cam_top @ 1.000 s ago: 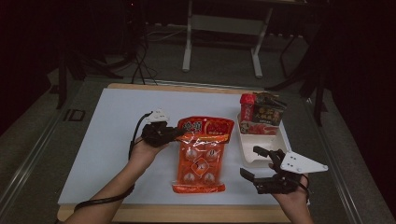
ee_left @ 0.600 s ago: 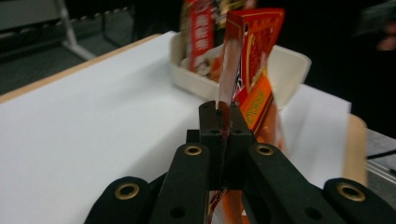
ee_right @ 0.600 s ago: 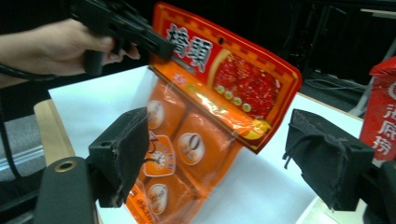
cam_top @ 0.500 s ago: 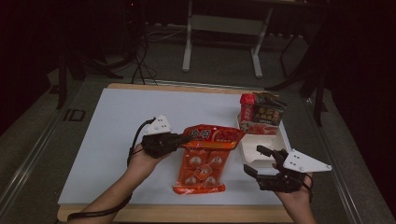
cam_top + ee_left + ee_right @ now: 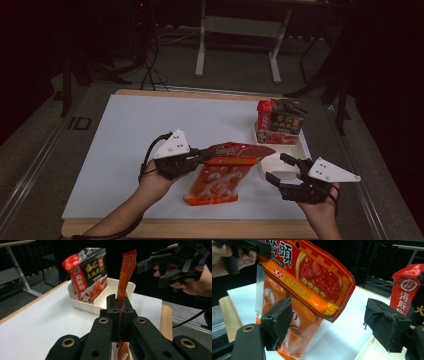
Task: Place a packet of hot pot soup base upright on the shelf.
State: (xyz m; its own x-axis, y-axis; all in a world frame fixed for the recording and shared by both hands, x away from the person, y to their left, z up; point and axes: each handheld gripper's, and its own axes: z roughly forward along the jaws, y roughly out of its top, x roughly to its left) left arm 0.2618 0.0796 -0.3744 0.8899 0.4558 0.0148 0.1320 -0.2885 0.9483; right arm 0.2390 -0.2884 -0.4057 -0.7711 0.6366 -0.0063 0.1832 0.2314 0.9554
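Observation:
My left gripper (image 5: 202,156) is shut on the top edge of an orange-red sauce pouch (image 5: 220,172). It holds that end up off the white mat while the pouch's bottom rests near the front edge. In the left gripper view the pouch (image 5: 127,272) stands edge-on, pinched between the jaws (image 5: 120,302). My right gripper (image 5: 276,167) hovers open just right of the pouch, by the white tray (image 5: 256,134). Its jaws have just closed a little, with nothing pressed between them. In the right gripper view the pouch (image 5: 312,277) hangs ahead of the jaws (image 5: 332,322).
The white tray (image 5: 82,305) at the right holds upright red and black packets (image 5: 281,122) in its far compartment. A wooden table edge (image 5: 200,227) runs along the front. Metal stand legs (image 5: 202,50) stand on the floor beyond the table.
The left gripper has risen and come nearer, lifting the pouch's top end off the mat so that the pouch tilts. The right gripper has stayed about where it was.

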